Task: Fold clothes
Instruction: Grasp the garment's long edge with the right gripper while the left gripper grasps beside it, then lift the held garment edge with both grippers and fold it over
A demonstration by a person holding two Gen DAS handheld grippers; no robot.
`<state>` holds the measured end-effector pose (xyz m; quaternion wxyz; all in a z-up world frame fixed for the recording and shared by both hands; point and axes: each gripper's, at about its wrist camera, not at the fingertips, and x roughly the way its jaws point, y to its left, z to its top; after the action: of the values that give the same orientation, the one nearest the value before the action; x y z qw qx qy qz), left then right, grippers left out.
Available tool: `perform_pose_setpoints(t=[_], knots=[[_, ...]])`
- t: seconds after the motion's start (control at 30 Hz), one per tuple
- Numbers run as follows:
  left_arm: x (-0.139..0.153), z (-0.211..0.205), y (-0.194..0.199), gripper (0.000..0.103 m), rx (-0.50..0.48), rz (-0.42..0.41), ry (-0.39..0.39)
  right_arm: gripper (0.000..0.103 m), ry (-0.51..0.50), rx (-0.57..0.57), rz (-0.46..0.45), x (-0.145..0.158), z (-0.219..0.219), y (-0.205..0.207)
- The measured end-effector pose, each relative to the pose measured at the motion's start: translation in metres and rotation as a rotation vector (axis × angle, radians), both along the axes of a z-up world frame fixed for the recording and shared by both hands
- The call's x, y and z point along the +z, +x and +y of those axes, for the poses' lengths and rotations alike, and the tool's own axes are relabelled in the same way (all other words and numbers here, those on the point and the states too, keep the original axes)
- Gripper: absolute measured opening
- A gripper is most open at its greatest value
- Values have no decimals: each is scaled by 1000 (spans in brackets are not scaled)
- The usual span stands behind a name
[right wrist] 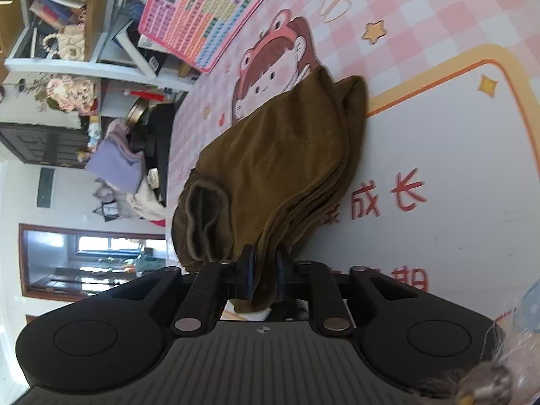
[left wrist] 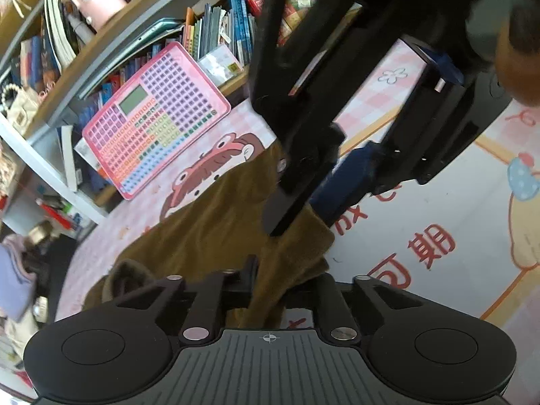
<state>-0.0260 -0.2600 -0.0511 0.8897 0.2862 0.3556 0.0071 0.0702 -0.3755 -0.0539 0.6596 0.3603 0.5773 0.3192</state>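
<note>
A brown garment [left wrist: 209, 229] [right wrist: 287, 141] lies bunched and partly folded on a pink cartoon mat [left wrist: 438, 202] [right wrist: 438, 128]. In the left wrist view my left gripper [left wrist: 268, 271] is shut on a fold of its near edge; the cloth hides one finger. Just beyond it, my right gripper [left wrist: 303, 209] comes in from the upper right with blue pads, the garment's corner standing between its fingers. In the right wrist view the right gripper [right wrist: 264, 265] has a thick fold of the brown cloth filling the gap between its pads, lifted off the mat.
A pink keypad board [left wrist: 155, 118] [right wrist: 206, 10] leans at the mat's far edge against a crowded bookshelf [left wrist: 101, 50] [right wrist: 101, 64]. A person's hand [left wrist: 516, 67] holds the right gripper. Clutter and a purple cloth [right wrist: 114, 162] lie beyond the mat's left side.
</note>
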Motion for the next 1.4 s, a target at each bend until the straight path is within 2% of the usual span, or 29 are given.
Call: perform_pose_setpoints(t=[0.03, 0.07, 0.1, 0.4, 0.53, 0.6, 0.67, 0.77, 0.9, 1.0, 1.13, 1.27, 1.4], knots=[[2, 1, 0, 7, -1, -1, -8, 36, -8, -12, 4, -1, -2, 1], [4, 2, -1, 6, -2, -1, -15, 53, -16, -29, 8, -3, -5, 2], [6, 3, -1, 6, -3, -2, -23, 56, -18, -48, 17, -5, -8, 4], [32, 10, -23, 5, 36, -23, -105, 55, 43, -135, 134, -32, -6, 26], [41, 13, -34, 5, 50, -9, -138, 48, 39, -165, 164, -41, -1, 36], [44, 14, -37, 5, 57, -6, -157, 27, 18, -180, 168, -44, -2, 40], [46, 14, -39, 5, 57, -3, -181, 11, 2, -189, 169, -45, -5, 42], [50, 9, -38, 4, 34, 0, -231, 10, -14, -196, 106, -36, -13, 40], [58, -7, -31, 4, -54, 0, -335, 10, -55, -232, 1, -13, -38, 43], [62, -20, -24, 4, -125, 6, -420, 10, -109, -265, -69, 5, -64, 45], [63, -34, -22, 4, -188, 17, -494, 10, -178, -297, -140, 21, -86, 41], [68, -28, -26, 4, -182, 4, -552, 10, -206, -301, -190, 33, -91, 36], [79, -4, -34, 4, -121, -28, -653, 10, -201, -265, -269, 54, -71, 34]])
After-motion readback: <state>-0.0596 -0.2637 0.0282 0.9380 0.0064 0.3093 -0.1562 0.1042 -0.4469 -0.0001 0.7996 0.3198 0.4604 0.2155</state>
